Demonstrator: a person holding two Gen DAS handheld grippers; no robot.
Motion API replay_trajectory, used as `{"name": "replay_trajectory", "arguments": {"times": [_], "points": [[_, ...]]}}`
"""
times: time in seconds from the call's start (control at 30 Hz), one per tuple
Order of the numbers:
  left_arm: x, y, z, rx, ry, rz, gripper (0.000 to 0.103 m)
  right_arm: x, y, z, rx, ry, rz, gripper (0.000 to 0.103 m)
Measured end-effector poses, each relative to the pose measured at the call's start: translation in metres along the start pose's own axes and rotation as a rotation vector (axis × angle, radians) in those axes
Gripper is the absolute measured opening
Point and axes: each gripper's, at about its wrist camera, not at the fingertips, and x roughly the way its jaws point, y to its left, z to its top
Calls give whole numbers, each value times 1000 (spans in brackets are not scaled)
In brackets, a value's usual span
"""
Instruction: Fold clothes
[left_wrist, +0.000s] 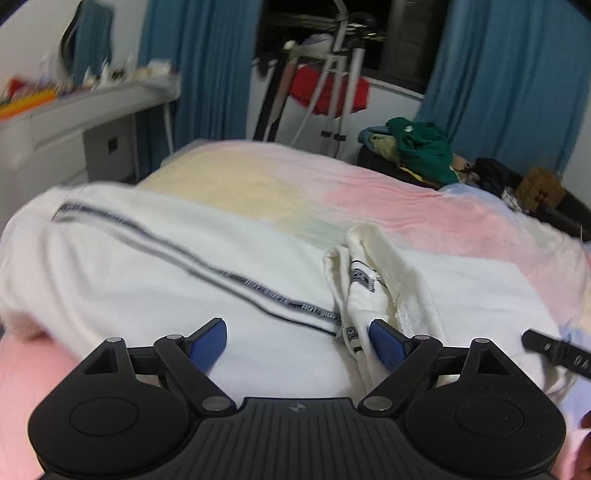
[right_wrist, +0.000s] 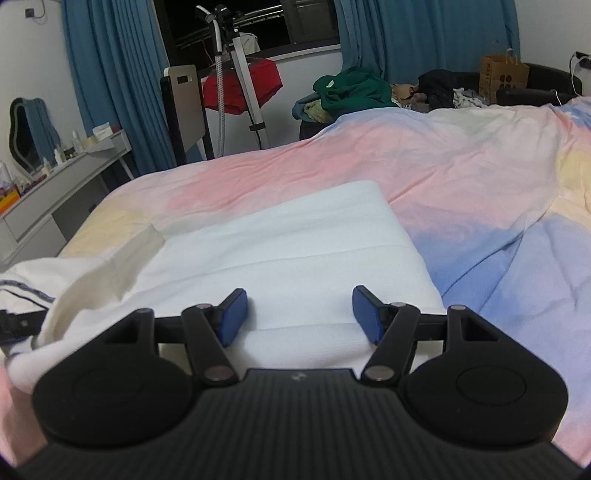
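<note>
A white garment (left_wrist: 155, 258) with a dark lettered stripe (left_wrist: 207, 269) lies spread on the bed, its cream collar and label (left_wrist: 365, 277) turned up near the middle. My left gripper (left_wrist: 297, 341) hovers open just above it, the collar beside its right pad. In the right wrist view the same white garment (right_wrist: 280, 251) lies flat with one side folded over. My right gripper (right_wrist: 299, 314) is open over its near edge, with nothing between the blue pads. The right gripper's black finger shows at the left wrist view's right edge (left_wrist: 554, 350).
The bed carries a pink, yellow and blue pastel cover (right_wrist: 461, 177). A heap of green and dark clothes (right_wrist: 354, 88) sits at the far side. A garment steamer stand (right_wrist: 240, 74) with a red garment stands by the blue curtains, and a grey dresser (right_wrist: 55, 195) at left.
</note>
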Motion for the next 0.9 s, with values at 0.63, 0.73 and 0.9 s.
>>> {"name": "replay_trajectory", "arguments": {"times": [0.63, 0.73, 0.9], "points": [[13, 142, 9, -727, 192, -82, 90, -33, 12, 13, 42, -43, 134, 66], [22, 162, 2, -796, 153, -79, 83, -35, 25, 13, -16, -59, 140, 66], [28, 194, 0, -894, 90, -101, 77, -22, 55, 2, -135, -19, 181, 66]]}}
